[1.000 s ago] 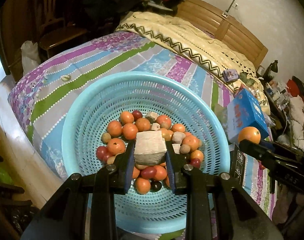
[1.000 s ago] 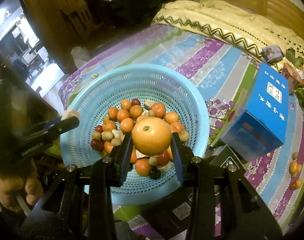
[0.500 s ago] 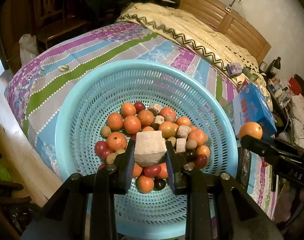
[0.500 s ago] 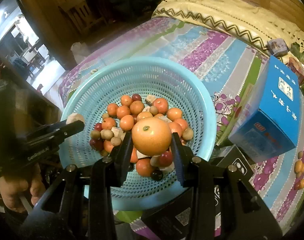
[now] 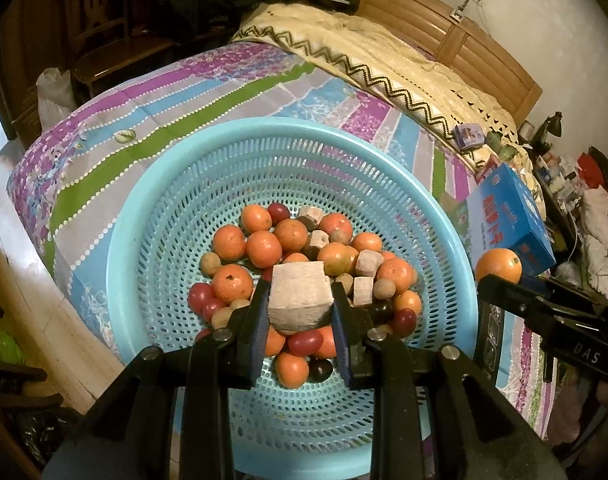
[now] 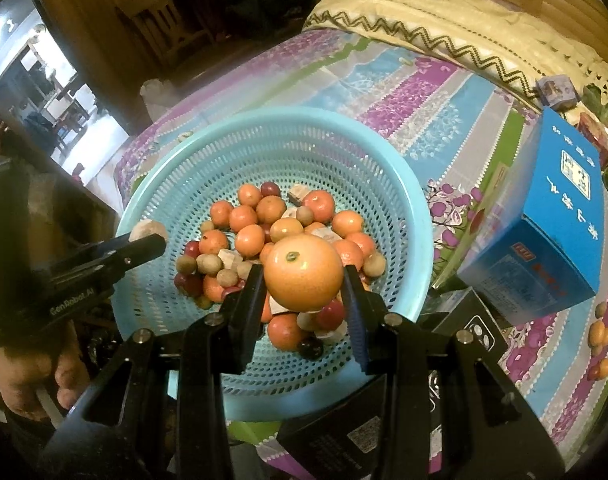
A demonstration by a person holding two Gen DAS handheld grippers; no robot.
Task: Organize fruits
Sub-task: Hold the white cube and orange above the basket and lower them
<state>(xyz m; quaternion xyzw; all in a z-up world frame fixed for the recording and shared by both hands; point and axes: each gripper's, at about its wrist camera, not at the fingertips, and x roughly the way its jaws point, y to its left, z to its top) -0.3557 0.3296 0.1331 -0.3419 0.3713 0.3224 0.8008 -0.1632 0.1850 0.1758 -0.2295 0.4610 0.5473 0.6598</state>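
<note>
showing smooth, slightly glossy perforated plastic in the turquoise basket. looking matt, chalky and rough on the pale cube, pinched between matt black plastic fingers with blue pads. gleaming, finely dimpled peel on the big orange; shiny taut skin on the small red fruits; dull tan skin on the little round ones. lying soft, printed striped cloth as the bedspread, knitted cream blanket beyond. glinting varnished wood on the headboard; glossy card on the blue box.
</note>
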